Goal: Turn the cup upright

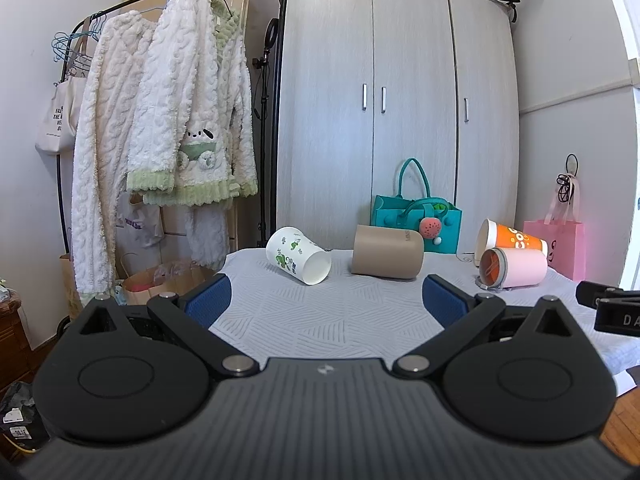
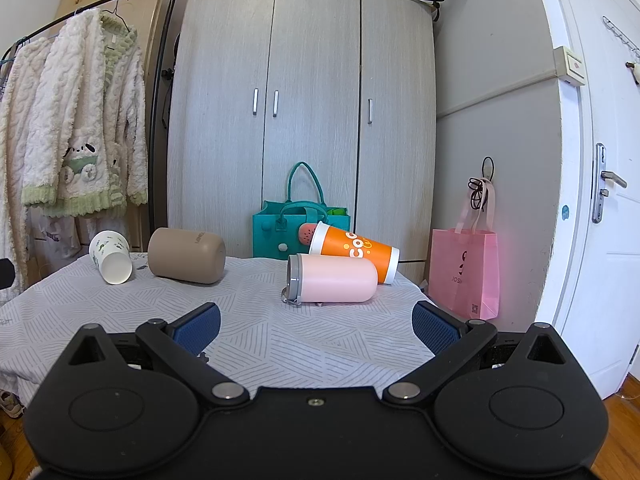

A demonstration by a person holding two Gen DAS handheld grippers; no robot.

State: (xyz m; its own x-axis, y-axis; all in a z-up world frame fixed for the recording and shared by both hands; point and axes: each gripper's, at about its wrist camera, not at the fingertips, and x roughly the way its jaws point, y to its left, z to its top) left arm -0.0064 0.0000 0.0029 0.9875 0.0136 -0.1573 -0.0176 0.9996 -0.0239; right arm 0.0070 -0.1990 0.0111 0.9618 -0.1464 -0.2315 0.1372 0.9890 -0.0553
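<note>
Four cups lie sideways; orange cup (image 2: pixel 354 251) reads "CoCo"; both grippers (image 1: pixel 327 301) (image 2: pixel 316 325) spread, empty.

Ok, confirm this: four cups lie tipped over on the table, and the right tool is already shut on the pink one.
Not quite. In the right wrist view the right tool is open and empty, short of the pink cup. Four cups do lie tipped over.

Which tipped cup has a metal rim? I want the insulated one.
The pink cup, lying just in front of the orange cup; the others show no metal.
</note>
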